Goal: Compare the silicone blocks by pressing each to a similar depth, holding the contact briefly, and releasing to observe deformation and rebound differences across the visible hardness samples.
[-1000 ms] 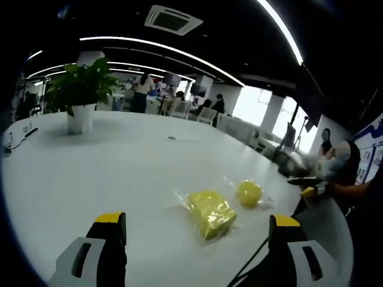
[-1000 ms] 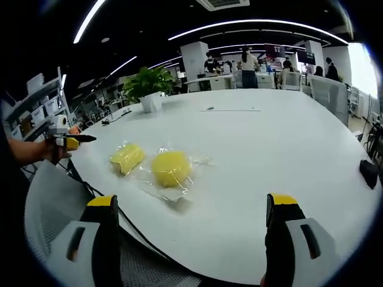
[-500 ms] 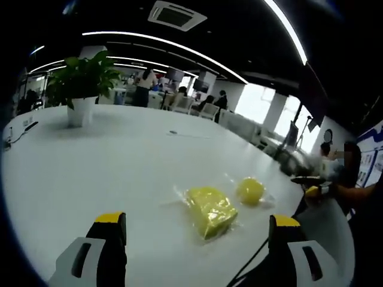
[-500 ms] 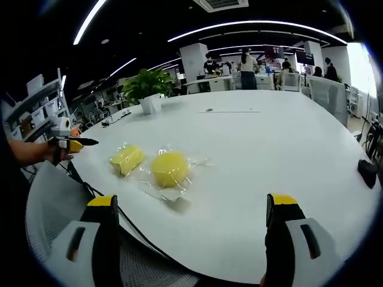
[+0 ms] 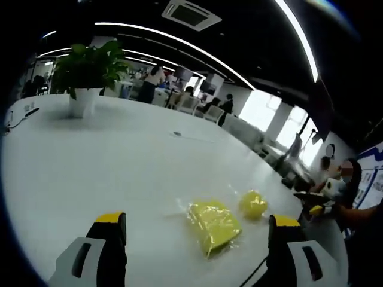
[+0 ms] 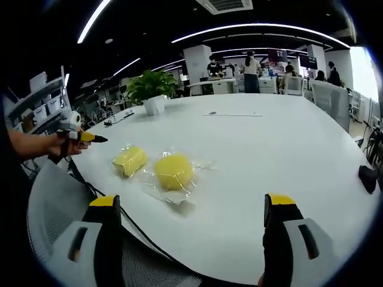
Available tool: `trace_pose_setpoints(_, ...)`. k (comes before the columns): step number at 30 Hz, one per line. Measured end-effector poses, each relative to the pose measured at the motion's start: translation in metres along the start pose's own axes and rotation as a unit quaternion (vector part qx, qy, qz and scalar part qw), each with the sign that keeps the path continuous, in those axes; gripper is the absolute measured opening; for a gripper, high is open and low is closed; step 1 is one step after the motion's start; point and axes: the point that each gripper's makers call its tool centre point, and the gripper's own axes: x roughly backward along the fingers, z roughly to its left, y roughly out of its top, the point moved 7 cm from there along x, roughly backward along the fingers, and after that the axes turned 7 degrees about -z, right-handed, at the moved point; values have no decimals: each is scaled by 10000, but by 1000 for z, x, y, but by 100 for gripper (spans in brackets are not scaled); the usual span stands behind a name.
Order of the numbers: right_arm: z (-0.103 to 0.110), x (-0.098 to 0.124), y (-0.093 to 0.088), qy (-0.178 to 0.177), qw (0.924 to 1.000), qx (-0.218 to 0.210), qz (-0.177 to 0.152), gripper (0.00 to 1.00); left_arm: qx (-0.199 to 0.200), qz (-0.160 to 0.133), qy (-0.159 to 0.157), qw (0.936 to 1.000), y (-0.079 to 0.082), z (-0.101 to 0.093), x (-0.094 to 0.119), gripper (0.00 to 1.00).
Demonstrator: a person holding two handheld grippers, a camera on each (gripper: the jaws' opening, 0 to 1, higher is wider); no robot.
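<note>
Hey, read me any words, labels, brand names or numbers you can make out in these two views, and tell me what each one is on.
No readable text.
Two bagged yellow silicone blocks: no legible label.
Blue-edged wall board in the left gripper view: too blurred to read.
Distant dark screens in the right gripper view: too small to read.

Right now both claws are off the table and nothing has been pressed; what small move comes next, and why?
Probably lower the right claw toward the round yellow block. It lies closest ahead of that claw on the white table, sealed in clear wrap, with the flatter yellow block beside it. Both claws are open and neither touches a block, so no sample has been pressed yet.
</note>
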Motion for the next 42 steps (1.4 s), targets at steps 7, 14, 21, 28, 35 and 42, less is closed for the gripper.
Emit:
trace_pose_setpoints(7, 2, 0, 1, 13, 10000, -45, -38, 93, -23, 253, -35, 9997, -2, 6, -23, 100)
trace_pose_setpoints(14, 5, 1, 1, 40, 10000, -32, -13, 93, 447, 334, -42, 9984, -6, 16, -44, 98)
trace_pose_setpoints(21, 3, 4, 1, 16, 10000, -17, -20, 92, 718, 461, -153, 9962, -16, 17, -57, 89)
trace_pose_setpoints(28, 4, 4, -1, 23, 10000, -10, 16, 91, 1921, 286, -30, 9809, -20, 25, -64, 62)
trace_pose_setpoints(35, 2, 7, -3, 16, 10000, -19, 62, 91, 2105, 384, 6, 9768, -29, 27, -71, 42)
trace_pose_setpoints(42, 0, 9, 1, 3, 10000, -17, 70, 90, 2641, 430, -37, 9635, -35, 27, -77, 19)
